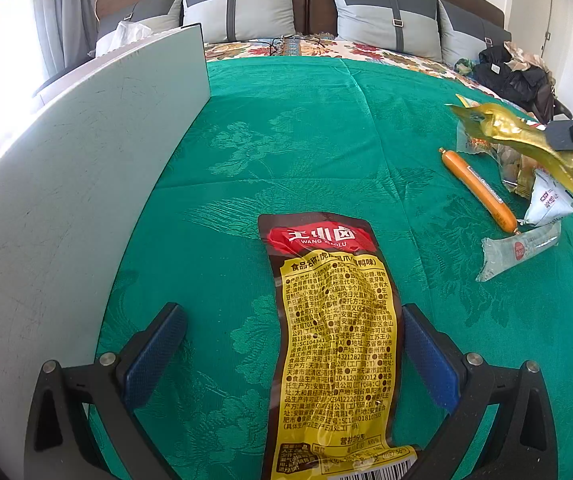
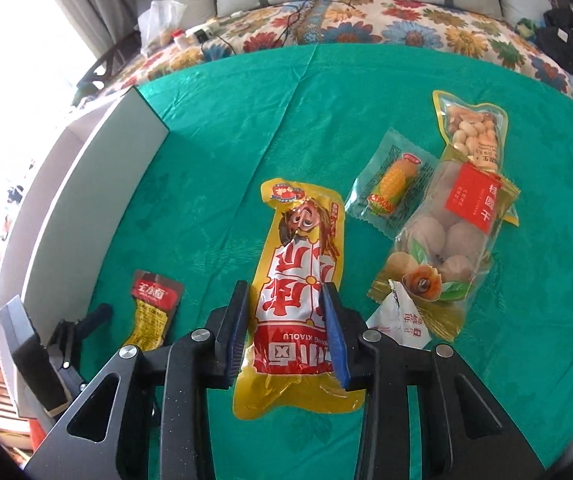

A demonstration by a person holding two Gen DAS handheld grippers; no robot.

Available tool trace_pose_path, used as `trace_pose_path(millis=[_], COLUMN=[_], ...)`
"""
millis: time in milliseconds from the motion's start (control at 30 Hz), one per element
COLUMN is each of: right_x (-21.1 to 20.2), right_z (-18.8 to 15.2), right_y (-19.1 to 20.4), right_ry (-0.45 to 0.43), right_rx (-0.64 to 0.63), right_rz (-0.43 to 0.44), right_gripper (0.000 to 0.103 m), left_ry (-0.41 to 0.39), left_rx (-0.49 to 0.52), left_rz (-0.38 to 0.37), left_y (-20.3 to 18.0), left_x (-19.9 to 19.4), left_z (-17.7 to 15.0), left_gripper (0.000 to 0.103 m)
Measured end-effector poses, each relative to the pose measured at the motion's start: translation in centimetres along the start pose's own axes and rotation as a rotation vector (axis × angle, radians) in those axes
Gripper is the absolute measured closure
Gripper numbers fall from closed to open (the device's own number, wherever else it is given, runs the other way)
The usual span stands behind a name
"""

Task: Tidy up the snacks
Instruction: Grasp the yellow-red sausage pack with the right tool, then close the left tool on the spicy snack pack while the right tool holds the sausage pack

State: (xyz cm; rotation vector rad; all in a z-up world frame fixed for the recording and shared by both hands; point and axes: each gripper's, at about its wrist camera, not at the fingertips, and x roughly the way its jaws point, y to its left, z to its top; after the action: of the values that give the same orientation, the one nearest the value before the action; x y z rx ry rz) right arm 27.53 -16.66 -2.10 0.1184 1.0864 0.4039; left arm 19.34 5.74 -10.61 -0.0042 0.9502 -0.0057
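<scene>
Snacks lie scattered on a green cloth (image 1: pixel 326 140) spread over a bed, beside a pale grey box (image 1: pixel 86 184) that stands along the cloth's left edge. The left tongs (image 1: pixel 294 356) are spread wide, blue pads to either side of a brown-and-yellow packet (image 1: pixel 334 344) that lies flat on the cloth with its printed back up; neither pad touches it. The right tongs (image 2: pixel 284 328) are clamped on a yellow-and-red packet (image 2: pixel 298 276), pinching it across its middle, its top end pointing away from the camera. In the left wrist view that packet hangs above the cloth at the right edge. To its right a corn packet (image 2: pixel 392 182), a bag of dried longans (image 2: pixel 442 240) and a peanut bag (image 2: pixel 474 128) lie close together, partly overlapping. An orange sausage (image 1: pixel 478 192) lies near them.
</scene>
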Motion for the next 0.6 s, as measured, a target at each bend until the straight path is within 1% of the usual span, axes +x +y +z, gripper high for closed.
trace_pose_path(millis=[100, 167, 233, 300, 333, 400, 500, 533, 567, 600], right_x=[-4.3, -7.1, -8.7, -9.0, -8.5, -6.5, -3.8, -3.6, -3.6, -3.7], right_z=[-1.5, -3.5, -5.8, -8.0, -9.0, -11.1, -14.1, -14.8, -15.1, -15.1], right_y=[-1.8, -3.4, -5.2, -7.0, -8.0, -9.9, -11.8, -12.5, -12.4, -12.3], right_ry=[-0.093, -0.154, -0.210, -0.239, -0.233, -0.194, -0.141, -0.137, -0.153, -0.152], right_rx=[0.041, 0.055, 0.055, 0.050, 0.041, 0.017, 0.012, 0.010, 0.017, 0.025], right_rz=[0.041, 0.040, -0.028, -0.133, -0.193, -0.300, -0.356, -0.380, -0.406, -0.422], right_gripper=[0.066, 0.066, 0.066, 0.066, 0.066, 0.066, 0.064, 0.051, 0.045, 0.031], left_ry=[0.000, 0.000, 0.000, 0.000, 0.000, 0.000, 0.000, 0.000, 0.000, 0.000], left_rx=[0.000, 0.000, 0.000, 0.000, 0.000, 0.000, 0.000, 0.000, 0.000, 0.000], left_rz=[0.000, 0.000, 0.000, 0.000, 0.000, 0.000, 0.000, 0.000, 0.000, -0.001], left_y=[0.0, 0.0, 0.0, 0.0, 0.0, 0.0, 0.0, 0.0, 0.0, 0.0], left_x=[0.0, 0.0, 0.0, 0.0, 0.0, 0.0, 0.0, 0.0, 0.0, 0.0], left_z=[0.0, 0.0, 0.0, 0.0, 0.0, 0.0, 0.0, 0.0, 0.0, 0.0], left_gripper=[0.000, 0.000, 0.000, 0.000, 0.000, 0.000, 0.000, 0.000, 0.000, 0.000])
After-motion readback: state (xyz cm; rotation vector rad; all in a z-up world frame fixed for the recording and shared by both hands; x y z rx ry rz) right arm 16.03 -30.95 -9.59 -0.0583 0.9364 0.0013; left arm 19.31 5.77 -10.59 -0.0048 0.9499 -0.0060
